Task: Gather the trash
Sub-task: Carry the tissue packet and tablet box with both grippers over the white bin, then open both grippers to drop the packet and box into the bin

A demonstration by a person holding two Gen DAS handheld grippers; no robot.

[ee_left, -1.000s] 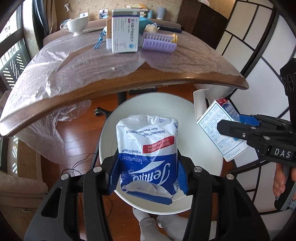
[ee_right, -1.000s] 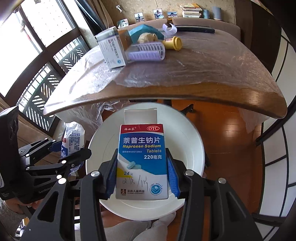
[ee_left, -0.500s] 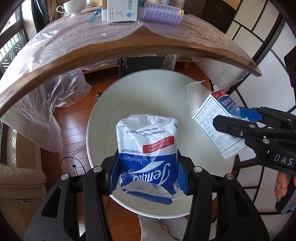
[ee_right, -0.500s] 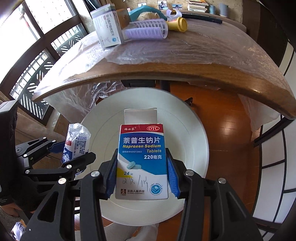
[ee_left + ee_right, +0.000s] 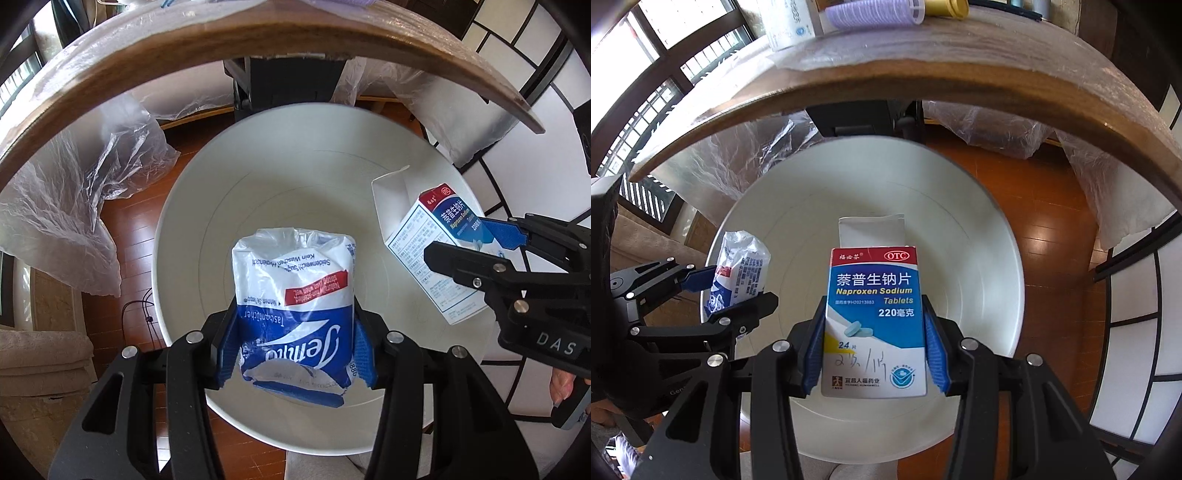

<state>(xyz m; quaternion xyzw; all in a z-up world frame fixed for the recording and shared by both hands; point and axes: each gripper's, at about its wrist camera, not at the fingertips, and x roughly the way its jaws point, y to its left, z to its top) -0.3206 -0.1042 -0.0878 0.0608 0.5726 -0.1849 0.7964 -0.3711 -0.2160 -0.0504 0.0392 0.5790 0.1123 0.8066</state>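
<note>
Presently, left gripper (image 5: 295,347) fingers clamp the tissue pack (image 5: 293,291) over the bin (image 5: 192,206); right gripper (image 5: 873,350) fingers clamp the pill box (image 5: 875,321), at 3 o'clock of the pack. Advice: release both squarely above the bin's centre, clear of the counter (image 5: 147,70) edge at 12 o'clock.

I see wooden worktop (image 5: 923,85) under clear plastic sheet (image 5: 979,48). On it, above white bin (image 5: 997,258): purple roller (image 5: 875,16), yellow cap (image 5: 942,7) right of roller, white box (image 5: 786,26) left. Bin stands on wood floor (image 5: 1052,206).
</note>
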